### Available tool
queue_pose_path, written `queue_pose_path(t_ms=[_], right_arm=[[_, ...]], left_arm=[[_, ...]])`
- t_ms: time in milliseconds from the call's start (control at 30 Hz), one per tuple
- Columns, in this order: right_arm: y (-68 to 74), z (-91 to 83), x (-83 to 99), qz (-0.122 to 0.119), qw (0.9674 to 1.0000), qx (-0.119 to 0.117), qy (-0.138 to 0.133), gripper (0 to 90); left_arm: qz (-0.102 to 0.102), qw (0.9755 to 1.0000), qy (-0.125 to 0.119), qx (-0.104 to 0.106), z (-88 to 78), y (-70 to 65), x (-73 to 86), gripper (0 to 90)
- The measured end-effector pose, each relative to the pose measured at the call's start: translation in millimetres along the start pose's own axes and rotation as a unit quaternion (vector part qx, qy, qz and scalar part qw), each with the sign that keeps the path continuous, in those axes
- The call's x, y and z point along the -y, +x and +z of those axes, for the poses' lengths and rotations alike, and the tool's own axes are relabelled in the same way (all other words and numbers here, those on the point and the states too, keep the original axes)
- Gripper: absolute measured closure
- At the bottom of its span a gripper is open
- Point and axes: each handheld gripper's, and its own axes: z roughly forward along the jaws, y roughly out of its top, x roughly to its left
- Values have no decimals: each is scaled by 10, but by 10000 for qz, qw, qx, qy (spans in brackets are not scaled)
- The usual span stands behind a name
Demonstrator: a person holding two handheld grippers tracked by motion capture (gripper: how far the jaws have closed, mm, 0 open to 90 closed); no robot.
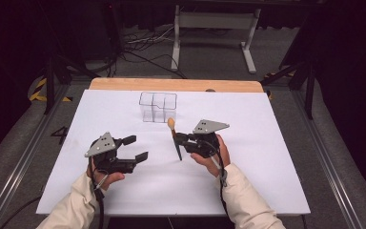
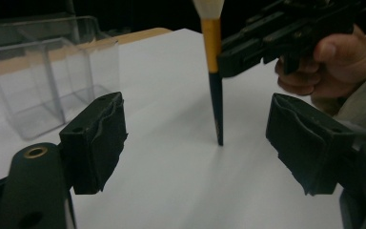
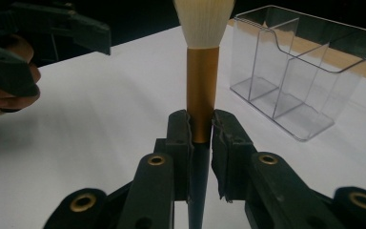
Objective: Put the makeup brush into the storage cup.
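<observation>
The right gripper (image 1: pixel 175 138) has its jaws clamped tight on a makeup brush (image 1: pixel 175 139), the pads pressing both sides of the handle right where the gold ferrule meets the dark shaft. The left gripper (image 1: pixel 136 148) stands with its jaws wide apart and nothing between them; its pads touch neither the brush nor the desk (image 1: pixel 267 143).

The brush is near the middle of the desk, a little toward the far edge. It stands almost upright: its long axis runs close to vertical, the pale bristle head on top and leaning slightly toward the far edge, the pointed dark tip down at the white surface. In the left gripper view the tip seems to meet the desk, though real contact is hard to judge.

Just beyond the brush, near the far edge, stands a clear plastic organizer (image 1: pixel 157 106) with several open-topped compartments, upright and apart from the brush. The left gripper sits toward the near left part of the desk, well clear of the brush, its jaws aimed across at it. Nothing lies between the brush and the organizer.
</observation>
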Motion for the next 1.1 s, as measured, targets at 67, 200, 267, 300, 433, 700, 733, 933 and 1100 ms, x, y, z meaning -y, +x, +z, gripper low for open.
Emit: queue_pose_path(t_ms=[67,200,267,300,433,700,733,933,1100], right_arm=[[32,8,11,-31,10000,-43,-40,780],[91,24,11,-105,9998,-125,-80,780],[119,32,10,-161,9997,-154,-94,780],[132,34,9,-185,9997,-137,-107,780],[164,39,5,-229,9995,-165,-156,780],[212,51,-6,-324,9991,-206,-160,780],[211,52,-5,-314,9991,-222,-160,781],[222,50,-7,-338,9991,-215,-169,780],[240,55,-10,-368,9990,-192,-165,780]], left_arm=[[65,9999,-54,59,81,-37,-73,256],[147,9995,-138,251,246,-110,-182,297],[126,9993,-163,300,314,-135,-219,319],[98,9994,-147,295,346,-146,-231,345],[22,9995,-130,289,424,-163,-236,410],[-2,9993,-172,321,454,-166,-227,571],[18,9994,-169,289,454,-167,-230,592],[42,9998,-121,141,453,-151,-227,729],[61,9999,-25,120,489,-150,-230,705]])
